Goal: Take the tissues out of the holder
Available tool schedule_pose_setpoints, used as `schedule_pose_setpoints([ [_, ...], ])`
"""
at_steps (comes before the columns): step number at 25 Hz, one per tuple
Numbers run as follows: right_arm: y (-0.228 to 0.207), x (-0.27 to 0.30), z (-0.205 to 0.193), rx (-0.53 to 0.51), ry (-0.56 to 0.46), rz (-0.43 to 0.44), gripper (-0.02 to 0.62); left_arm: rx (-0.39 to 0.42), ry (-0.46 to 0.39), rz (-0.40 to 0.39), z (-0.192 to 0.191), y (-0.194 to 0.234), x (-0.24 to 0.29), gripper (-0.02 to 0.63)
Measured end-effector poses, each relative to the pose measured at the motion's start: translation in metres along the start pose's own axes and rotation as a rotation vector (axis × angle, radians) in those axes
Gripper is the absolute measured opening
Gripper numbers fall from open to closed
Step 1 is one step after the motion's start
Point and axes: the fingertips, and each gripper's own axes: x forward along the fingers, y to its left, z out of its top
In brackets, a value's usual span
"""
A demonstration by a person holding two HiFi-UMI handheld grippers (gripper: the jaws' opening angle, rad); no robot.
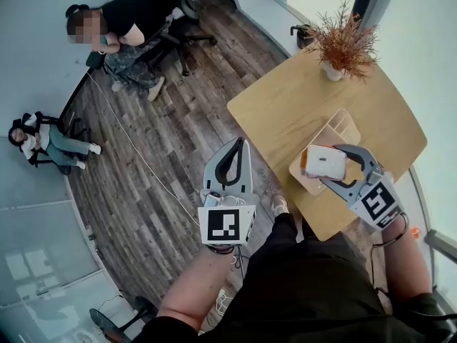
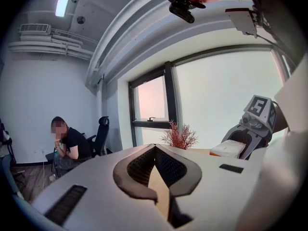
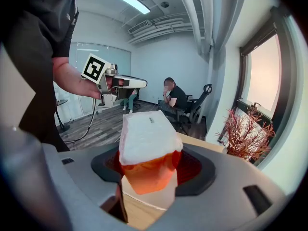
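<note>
Right claw [image 1: 330, 168] is closed on the tissue pack [image 3: 148, 139], jaws at a middling spread, so the task item is in the claw. The pack sits over the wooden holder [image 1: 343, 124]. How far it has cleared the holder, can't tell.

Risks, my read:
- The pads bite the orange wrapper end, and most of the white bulk sticks out past the tips. That's a long overhang on a soft pack, so a quick swing could pivot it or slip it out.
- Squeezing harder would likely just crush the pack rather than hold it better.
- The holder is directly under the claw and looks light and unclamped. Dragging the pack sideways low could catch a wall and shove or tip it. A straight lift before moving sideways looks safer.

Left claw [image 1: 238, 143] is closed and empty. It is off to the right claw's left, out over the wood floor [image 1: 164, 163], well apart from the holder, so nothing braces the holder.

Around:
- The potted plant [image 1: 347, 43] is beyond the claw, at the far edge of the surface [image 1: 285, 106], not in the way.
- A seated person [image 1: 123, 26] is far off, well clear.
- Nothing is between the claw and open surface beside the holder.
</note>
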Motion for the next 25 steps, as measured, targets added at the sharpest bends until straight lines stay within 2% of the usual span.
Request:
schedule_pose_setpoints([
  [11, -0.003, -0.029, 0.034, -0.055, -0.040, -0.033, 0.278, 0.022, -0.070, -0.011, 0.036, -0.011, -0.015, 0.005],
  [20, -0.007, -0.062, 0.062, -0.050, -0.093, -0.081, 0.279, 0.069, -0.101, -0.011, 0.061, -0.015, -0.031, 0.005],
  [23, -0.008, -0.072, 0.070, -0.052, -0.091, -0.079, 0.278, 0.071, -0.136, -0.017, 0.075, -0.017, -0.030, 0.005],
  [25, -0.005, -0.078, 0.077, -0.062, -0.087, -0.075, 0.278, 0.076, -0.130, -0.010, 0.077, -0.016, -0.031, 0.005],
])
